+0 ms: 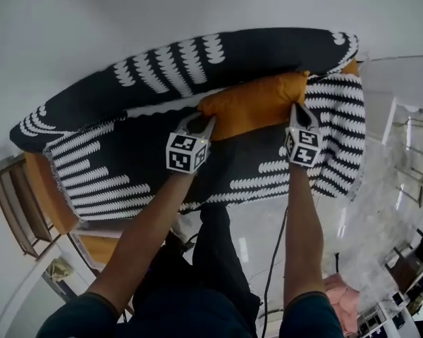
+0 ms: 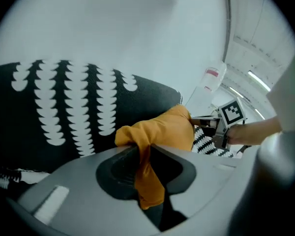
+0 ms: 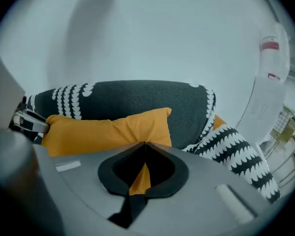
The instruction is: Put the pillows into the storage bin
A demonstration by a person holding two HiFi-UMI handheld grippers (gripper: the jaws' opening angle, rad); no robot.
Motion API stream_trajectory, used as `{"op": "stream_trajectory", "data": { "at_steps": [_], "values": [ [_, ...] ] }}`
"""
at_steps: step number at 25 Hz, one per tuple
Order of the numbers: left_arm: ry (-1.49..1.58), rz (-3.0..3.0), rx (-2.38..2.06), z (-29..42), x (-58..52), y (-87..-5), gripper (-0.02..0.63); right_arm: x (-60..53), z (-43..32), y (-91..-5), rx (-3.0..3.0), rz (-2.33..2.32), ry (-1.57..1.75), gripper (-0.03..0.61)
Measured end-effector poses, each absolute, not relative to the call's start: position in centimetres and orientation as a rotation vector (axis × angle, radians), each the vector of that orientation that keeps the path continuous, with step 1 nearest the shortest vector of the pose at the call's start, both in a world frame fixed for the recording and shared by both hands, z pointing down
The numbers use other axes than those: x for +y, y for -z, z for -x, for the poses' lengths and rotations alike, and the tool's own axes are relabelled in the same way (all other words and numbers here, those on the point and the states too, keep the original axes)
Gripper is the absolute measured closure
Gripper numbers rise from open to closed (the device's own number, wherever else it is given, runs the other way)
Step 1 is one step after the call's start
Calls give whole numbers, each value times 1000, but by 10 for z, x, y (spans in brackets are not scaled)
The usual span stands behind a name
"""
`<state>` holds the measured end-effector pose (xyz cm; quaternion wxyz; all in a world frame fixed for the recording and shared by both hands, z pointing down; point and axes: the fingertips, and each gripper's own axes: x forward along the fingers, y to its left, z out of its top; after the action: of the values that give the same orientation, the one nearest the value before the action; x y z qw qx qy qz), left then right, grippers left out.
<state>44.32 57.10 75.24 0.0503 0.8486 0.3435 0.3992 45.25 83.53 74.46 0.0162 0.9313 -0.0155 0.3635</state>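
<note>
An orange pillow [image 1: 257, 104] hangs just above the seat of a sofa draped in a black cover with white scallop rows [image 1: 127, 167]. My left gripper [image 1: 201, 124] is shut on the pillow's left corner; orange cloth [image 2: 146, 171] is bunched between its jaws. My right gripper [image 1: 301, 113] is shut on the right corner, with a thin fold of the orange pillow [image 3: 140, 178] pinched in its jaws. Across the orange pillow [image 3: 108, 129] the right gripper view shows the left gripper [image 3: 29, 123], and the left gripper view shows the right gripper [image 2: 209, 124]. No storage bin is in view.
The sofa back [image 1: 218, 55] rises behind the pillow against a white wall. A wooden frame [image 1: 17, 206] stands at the left. Shiny white floor [image 1: 370, 210] and a metal rack [image 1: 412, 146] lie to the right. A cable [image 1: 273, 273] trails between my arms.
</note>
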Motion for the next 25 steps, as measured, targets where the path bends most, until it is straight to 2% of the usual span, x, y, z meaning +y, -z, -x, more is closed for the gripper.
{"op": "stream_trajectory", "data": {
  "at_steps": [10,16,25],
  "values": [
    [-1052,-2768,776,-450,440,-680,554,703,-486,-676,-293,-2940,-1004,563],
    [-989,-2836,625,-457,401,-651,554,661,-513,-647,-477,-2930,-933,563],
    [-861,-2937,379,-411,265,-578,555,516,-498,-579,-733,-2904,-809,563]
  ]
}}
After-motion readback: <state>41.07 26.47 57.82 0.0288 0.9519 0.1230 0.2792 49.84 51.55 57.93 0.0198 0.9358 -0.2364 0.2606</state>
